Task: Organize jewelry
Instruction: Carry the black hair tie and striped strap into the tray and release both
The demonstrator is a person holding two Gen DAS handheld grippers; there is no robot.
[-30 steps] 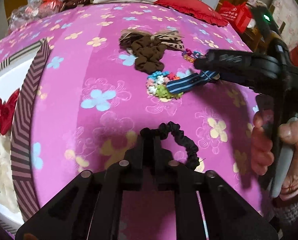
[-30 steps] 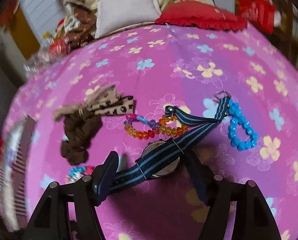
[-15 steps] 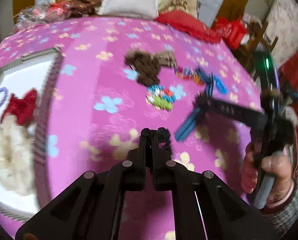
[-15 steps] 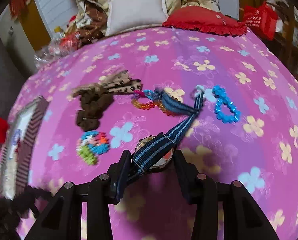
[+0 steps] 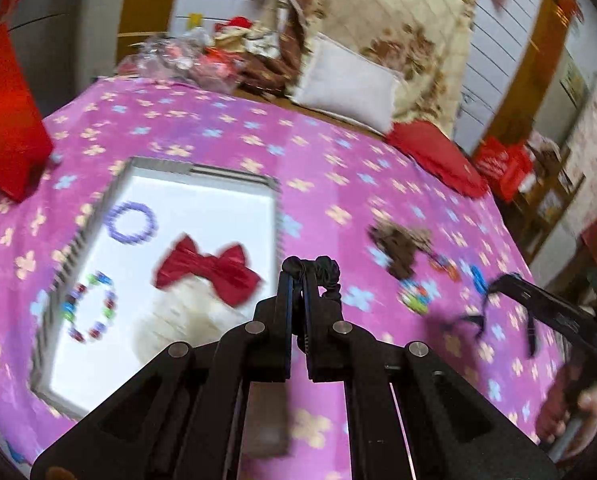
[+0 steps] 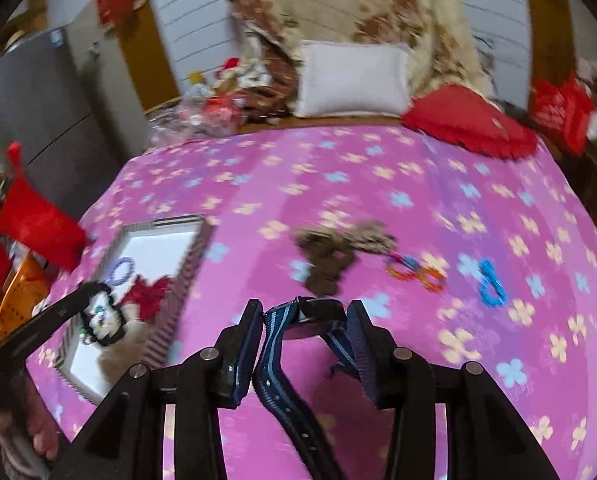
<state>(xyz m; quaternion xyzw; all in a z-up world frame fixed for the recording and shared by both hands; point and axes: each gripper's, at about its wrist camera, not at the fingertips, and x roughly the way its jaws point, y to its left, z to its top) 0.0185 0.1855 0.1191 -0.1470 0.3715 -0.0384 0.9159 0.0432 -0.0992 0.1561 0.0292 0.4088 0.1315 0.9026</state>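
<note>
My left gripper (image 5: 298,276) is shut on a black scrunchie (image 5: 318,268) and holds it in the air near the right edge of the striped box (image 5: 202,170). The box holds a red bow (image 5: 206,266), a purple bracelet (image 5: 132,222), a beaded bracelet (image 5: 88,308) and a white fluffy piece (image 5: 186,316). My right gripper (image 6: 304,316) is shut on a watch with a blue striped strap (image 6: 282,364), lifted off the pink cloth. The left gripper with the scrunchie shows in the right wrist view (image 6: 94,312) over the box (image 6: 186,264).
On the pink flowered cloth (image 6: 378,184) lie a brown scrunchie with a leopard bow (image 6: 330,252), an orange bead bracelet (image 6: 414,272), a blue bead bracelet (image 6: 492,288) and a multicoloured bracelet (image 5: 414,296). A white pillow (image 6: 354,80), red cushion (image 6: 470,124) and clutter line the far edge.
Both grippers have risen off the cloth with their items. The left one has swung left toward the box with the scrunchie. The right one has lifted the watch clear of the bracelets.
</note>
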